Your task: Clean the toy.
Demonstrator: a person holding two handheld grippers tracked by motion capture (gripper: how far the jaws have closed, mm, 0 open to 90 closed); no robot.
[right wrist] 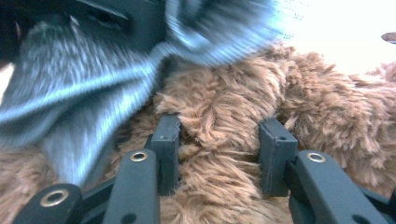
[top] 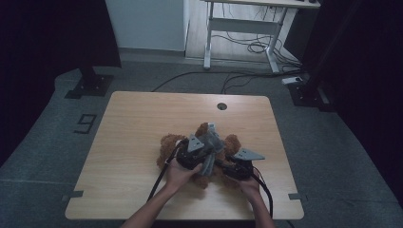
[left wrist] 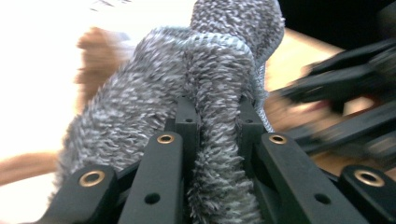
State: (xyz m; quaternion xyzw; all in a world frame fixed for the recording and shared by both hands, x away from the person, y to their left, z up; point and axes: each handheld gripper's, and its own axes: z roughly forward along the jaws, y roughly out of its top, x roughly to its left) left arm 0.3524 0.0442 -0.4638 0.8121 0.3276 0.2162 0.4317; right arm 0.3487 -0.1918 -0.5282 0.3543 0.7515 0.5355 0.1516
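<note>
The left gripper (left wrist: 217,119) is clenched on a grey knitted cloth (left wrist: 196,79), held just above the brown plush toy (top: 199,156). The right gripper (right wrist: 219,144) grips the toy's fur, probably a limb, at its near right side; the toy lies mid-table (top: 128,128).

High view dim, dark edges; gripper views blown-out white at top w/ motion blur.

Overhead forward-down; both gripper views close on plush toy (right wrist: 224,116)
</note>
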